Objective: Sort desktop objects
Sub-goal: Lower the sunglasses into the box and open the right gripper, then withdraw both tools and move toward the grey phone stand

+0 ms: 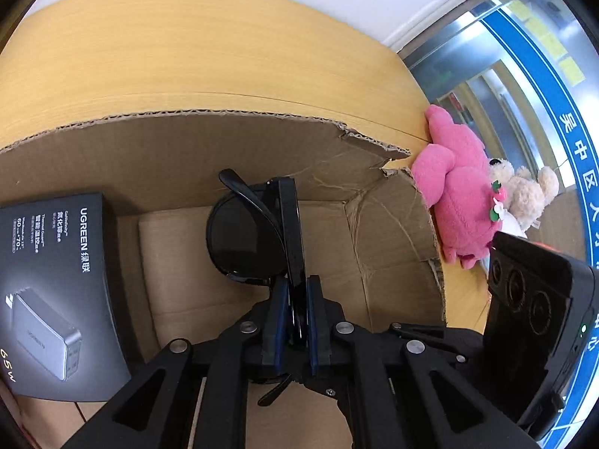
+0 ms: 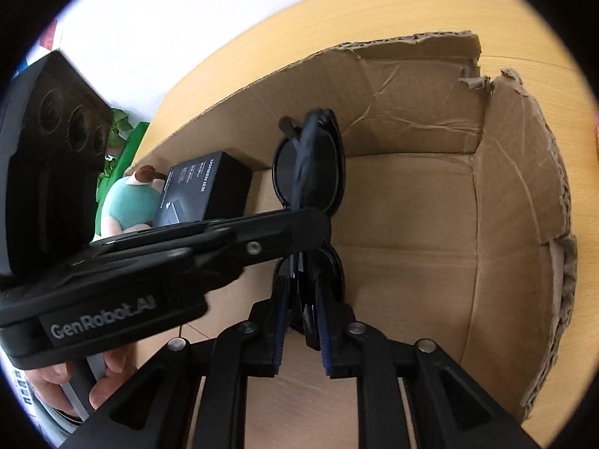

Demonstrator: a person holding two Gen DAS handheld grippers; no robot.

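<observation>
Black sunglasses point(image 1: 247, 243) are held over the inside of an open cardboard box point(image 1: 209, 149). My left gripper point(image 1: 295, 321) is shut on the folded frame near its middle. In the right wrist view the sunglasses point(image 2: 307, 172) stand on edge, and my right gripper point(image 2: 303, 321) is shut on their near lens end. The left gripper's body point(image 2: 187, 254) crosses that view from the left and grips the frame's bridge. A black UGREEN charger box point(image 1: 56, 292) lies inside the cardboard box at the left; it also shows in the right wrist view point(image 2: 202, 194).
The cardboard box point(image 2: 524, 224) has torn rims and sits on a wooden table point(image 1: 187, 45). A pink plush point(image 1: 456, 194) and a beige teddy point(image 1: 524, 191) lie right of the box. A teal plush point(image 2: 127, 202) and a green plant point(image 2: 119, 138) are left of it.
</observation>
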